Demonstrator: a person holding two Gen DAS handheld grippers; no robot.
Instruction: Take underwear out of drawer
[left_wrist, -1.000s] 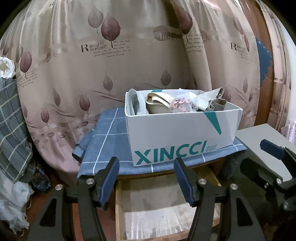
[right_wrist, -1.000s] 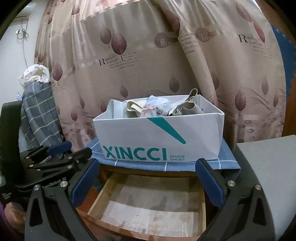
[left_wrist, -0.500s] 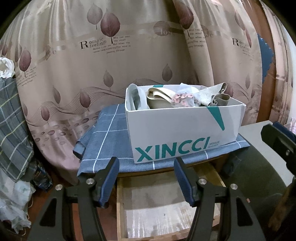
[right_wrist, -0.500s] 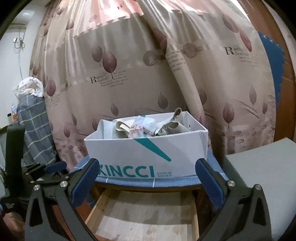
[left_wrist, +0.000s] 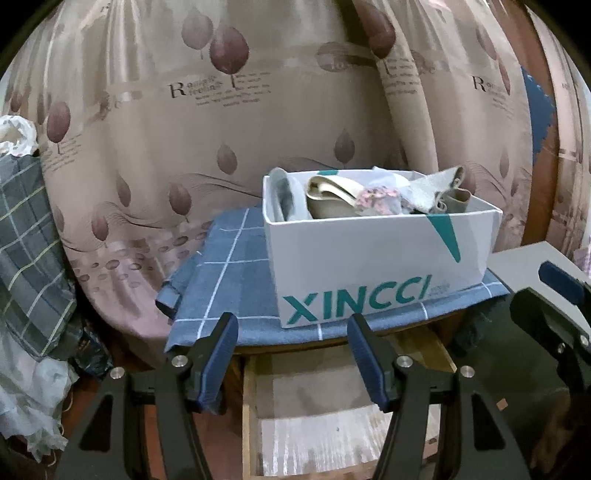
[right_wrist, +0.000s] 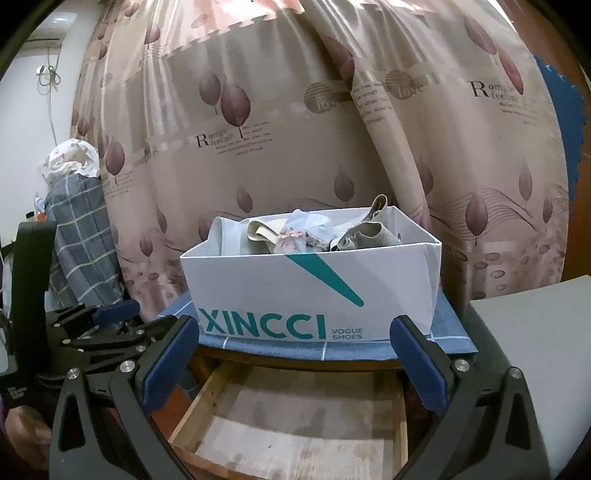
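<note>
Basically both claws hover over the pulled-out drawer (right_wrist: 295, 417), nothing gripped. Left claw (left_wrist: 291, 354) has jaws spread apart, only air between the blue pads. Right claw (right_wrist: 295, 363) likewise spread wide, pads bare. Drawer is wooden, its pale bottom showing, no garment visible in the part in view. Underwear (right_wrist: 299, 236) sits bunched in the white XINCCI shoebox (right_wrist: 314, 295): beige, pale blue and a pink floral piece, poking a little above the rim. Shoebox stands on a blue checked cloth (left_wrist: 229, 280) covering the desk (right_wrist: 295, 360), right above the drawer opening. In the left wrist view the box sits toward the right of the cloth; cloth corner hangs off the left edge. Grey flat surface (right_wrist: 535, 332) just right of the desk. Leaf-print curtain (right_wrist: 295, 129) behind everything. Grey plaid fabric (left_wrist: 26, 240) heaped at far left. Each wrist view catches the other claw at its edge.
</note>
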